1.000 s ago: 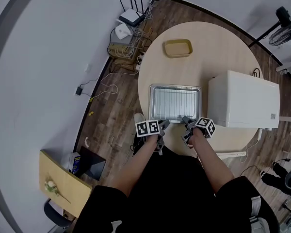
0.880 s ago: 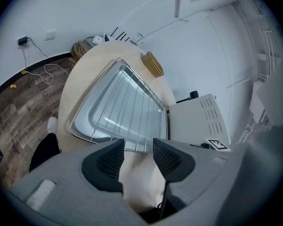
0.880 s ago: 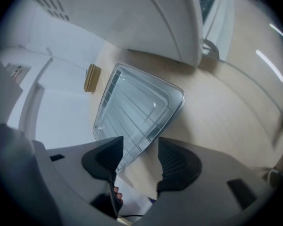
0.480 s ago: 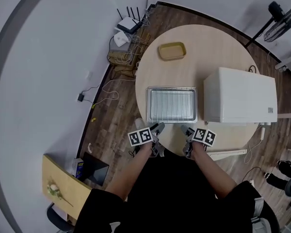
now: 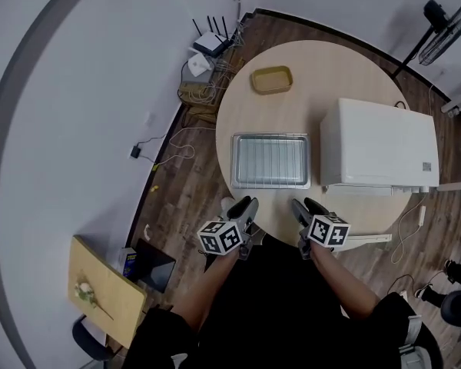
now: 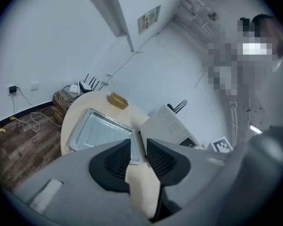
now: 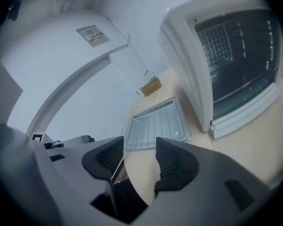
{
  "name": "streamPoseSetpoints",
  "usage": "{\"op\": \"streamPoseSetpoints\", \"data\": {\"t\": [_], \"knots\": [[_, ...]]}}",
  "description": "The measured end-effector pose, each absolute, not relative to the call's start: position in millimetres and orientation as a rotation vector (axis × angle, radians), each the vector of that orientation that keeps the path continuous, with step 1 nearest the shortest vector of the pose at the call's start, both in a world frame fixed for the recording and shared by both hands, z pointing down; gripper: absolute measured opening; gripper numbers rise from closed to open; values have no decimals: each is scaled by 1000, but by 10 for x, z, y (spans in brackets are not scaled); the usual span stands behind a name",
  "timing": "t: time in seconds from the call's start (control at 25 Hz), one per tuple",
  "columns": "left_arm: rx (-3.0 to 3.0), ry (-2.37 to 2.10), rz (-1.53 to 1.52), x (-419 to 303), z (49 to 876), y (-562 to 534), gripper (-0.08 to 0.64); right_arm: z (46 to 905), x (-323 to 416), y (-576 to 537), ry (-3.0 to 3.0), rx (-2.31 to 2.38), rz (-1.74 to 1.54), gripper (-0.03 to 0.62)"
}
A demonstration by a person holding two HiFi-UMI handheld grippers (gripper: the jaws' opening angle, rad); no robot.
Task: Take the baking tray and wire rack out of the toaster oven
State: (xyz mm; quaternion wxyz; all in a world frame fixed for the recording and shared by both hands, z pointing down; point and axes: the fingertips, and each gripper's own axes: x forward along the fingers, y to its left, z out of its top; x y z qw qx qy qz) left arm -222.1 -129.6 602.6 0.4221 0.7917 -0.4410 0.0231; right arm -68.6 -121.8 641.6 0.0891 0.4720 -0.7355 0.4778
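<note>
Baking tray (image 5: 235, 161), wire rack (image 5: 270, 160) lying in it, sits mid-frame on the table (image 5: 292, 106), left of the toaster oven (image 5: 380, 152). Both grippers have pulled back from its near edge. Left gripper (image 5: 243, 208): jaws just been closing, nothing between. Right gripper (image 5: 302, 208): spread, empty. Both let go; removal looks finished.

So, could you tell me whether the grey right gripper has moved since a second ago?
Yes: the grey right gripper has drawn back from the near edge of the silver rectangular baking tray, toward the person, and is clear of it.
</note>
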Motion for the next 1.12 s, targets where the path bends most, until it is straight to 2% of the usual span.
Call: {"op": "streamPoseSetpoints", "data": {"t": [0.12,0.28,0.76,0.88,1.04,1.12], "knots": [[2072,-1116,6,-2135,5738,-1225,77,6138,-598,-1242,-2279,1460,1336,212],[2248,-1258,90,-2092,5378,-1215,27,5805,-406,-1289,-2359,1549,1195,210],[2469,-1364,58,-1999,4815,-760,20,5361,199,-969,-2356,1782,864,202],[2464,-1413,25,-1985,4727,-519,20,5256,329,-703,-2343,1824,841,166],[2440,-1498,-41,-1939,4586,-158,20,5084,476,-325,-2384,1829,785,41],[2425,-1530,-69,-1868,4548,120,20,5061,591,-71,-2384,1813,758,2]]}}
